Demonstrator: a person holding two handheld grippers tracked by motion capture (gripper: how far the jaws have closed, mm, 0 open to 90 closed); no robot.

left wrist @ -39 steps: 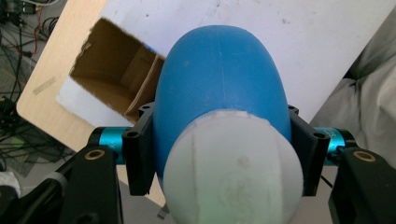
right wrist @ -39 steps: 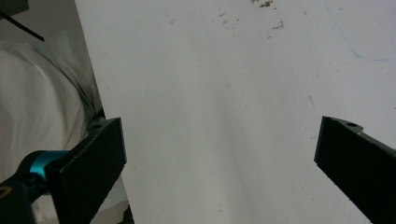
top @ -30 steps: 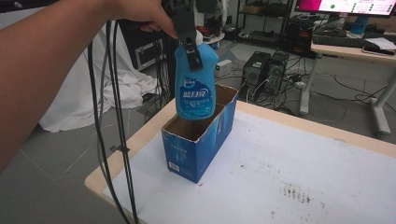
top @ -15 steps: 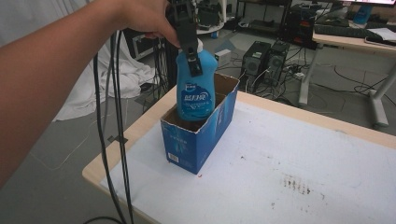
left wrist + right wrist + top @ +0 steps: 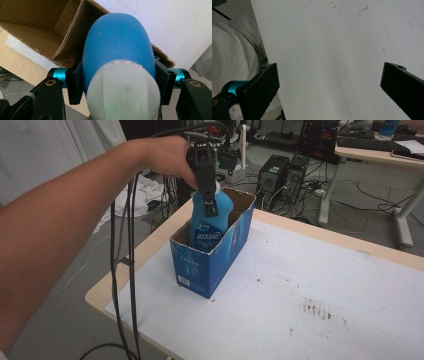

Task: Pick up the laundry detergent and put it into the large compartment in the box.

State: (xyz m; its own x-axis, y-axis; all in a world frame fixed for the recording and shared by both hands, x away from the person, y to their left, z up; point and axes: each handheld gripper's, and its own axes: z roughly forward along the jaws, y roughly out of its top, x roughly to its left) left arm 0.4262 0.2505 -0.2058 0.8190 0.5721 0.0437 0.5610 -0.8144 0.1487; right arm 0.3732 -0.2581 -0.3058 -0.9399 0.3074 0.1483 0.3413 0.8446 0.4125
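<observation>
Setting: a workshop room, computer towers (image 5: 280,175) and loose cables on the floor behind; a pale tabletop (image 5: 320,285) with a white mat, faintly stained.

Item 1: blue carton (image 5: 212,252), open at the top, standing near the tabletop's left corner, its long side running away from me.

Item 2: blue bottle (image 5: 210,222), white cap (image 5: 122,91) uppermost, long axis upright. Its lower part is already inside the near end of the carton; shoulder and cap stand above the rim. In the left gripper view the carton's brown interior lies straight below the bottle's body.

Item 3: left gripper (image 5: 206,187), pointing down from my hand (image 5: 167,160), directly over the carton. Its fingers (image 5: 75,83) are clamped on the bottle just under the cap, one on each side, pads pressed to the blue plastic. I judge the work in hand to be lowering the bottle to the carton floor; the way is straight down, along the bottle's own axis, with the near cardboard wall just beside it.

Item 4: right gripper (image 5: 329,85), over bare white mat, fingers wide apart, holding and touching nothing. The left hand is plainly the nearer to the carton.
</observation>
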